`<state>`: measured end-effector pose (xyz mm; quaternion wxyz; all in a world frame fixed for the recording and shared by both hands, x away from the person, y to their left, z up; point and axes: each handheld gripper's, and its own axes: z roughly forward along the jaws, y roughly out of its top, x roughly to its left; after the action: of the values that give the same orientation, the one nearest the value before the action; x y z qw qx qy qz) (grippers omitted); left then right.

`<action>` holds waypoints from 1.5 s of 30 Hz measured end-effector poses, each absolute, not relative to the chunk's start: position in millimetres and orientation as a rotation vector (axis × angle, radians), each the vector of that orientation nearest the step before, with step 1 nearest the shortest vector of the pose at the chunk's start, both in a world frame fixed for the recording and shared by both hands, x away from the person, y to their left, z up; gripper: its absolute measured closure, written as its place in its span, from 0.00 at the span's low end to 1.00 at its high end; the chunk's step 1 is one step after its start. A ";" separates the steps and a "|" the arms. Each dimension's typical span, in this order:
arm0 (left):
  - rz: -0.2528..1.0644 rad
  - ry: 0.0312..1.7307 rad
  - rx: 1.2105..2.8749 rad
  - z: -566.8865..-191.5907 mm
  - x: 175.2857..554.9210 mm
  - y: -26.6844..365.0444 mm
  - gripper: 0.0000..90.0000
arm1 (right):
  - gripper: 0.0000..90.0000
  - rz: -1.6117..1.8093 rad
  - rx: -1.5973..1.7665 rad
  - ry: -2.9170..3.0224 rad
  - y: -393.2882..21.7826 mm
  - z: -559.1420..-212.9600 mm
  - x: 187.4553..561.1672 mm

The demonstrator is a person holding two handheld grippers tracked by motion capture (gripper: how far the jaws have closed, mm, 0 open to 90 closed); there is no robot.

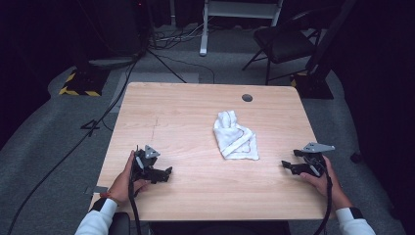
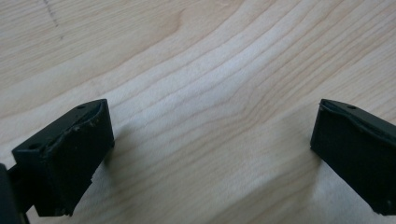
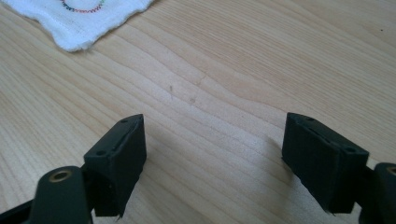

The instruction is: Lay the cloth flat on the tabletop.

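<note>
A crumpled white cloth (image 1: 235, 135) with a thin coloured stitched line lies right of centre on the wooden table (image 1: 186, 107). My left gripper (image 1: 168, 172) rests low over the table's front left, held by a hand, its jaws pointing right and open with bare wood between them (image 2: 212, 140). My right gripper (image 1: 288, 164) is at the front right, jaws pointing left toward the cloth, open and empty (image 3: 212, 154). In the right gripper view a corner of the cloth (image 3: 79, 18) lies well ahead of the jaws at the upper left.
A round grommet hole (image 1: 247, 97) sits near the table's far edge. Beyond the table are a black chair (image 1: 284, 41), a white frame leg (image 1: 203, 29) and cables (image 1: 98, 122) across the grey floor.
</note>
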<state>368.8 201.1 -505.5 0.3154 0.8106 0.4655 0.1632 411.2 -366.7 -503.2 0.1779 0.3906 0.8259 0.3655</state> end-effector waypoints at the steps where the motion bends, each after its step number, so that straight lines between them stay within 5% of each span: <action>1: 0.425 1.198 2.148 -505.5 373.6 198.8 0.00 | 0.24 1.034 1.106 2.336 -366.6 -503.1 411.2; 12: 0.368 1.034 2.223 -505.0 382.2 191.7 0.00 | 0.26 1.008 1.107 2.358 -363.9 -500.8 413.6; 21: 0.346 0.973 2.250 -504.5 385.7 176.2 0.00 | 0.41 1.128 0.975 2.408 -326.0 -484.9 425.1; 29: 0.284 0.806 2.293 -500.5 394.3 139.6 0.15 | 0.51 1.107 0.815 2.492 -269.6 -483.8 435.1; 45: 0.289 0.558 2.292 -478.7 423.2 33.1 0.27 | 0.61 1.108 0.826 2.540 -261.4 -496.1 441.5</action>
<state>423.2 33.1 -478.7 0.3733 0.8947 0.2178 0.1126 441.5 -261.4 -496.1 0.1244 0.2835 0.8715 0.3802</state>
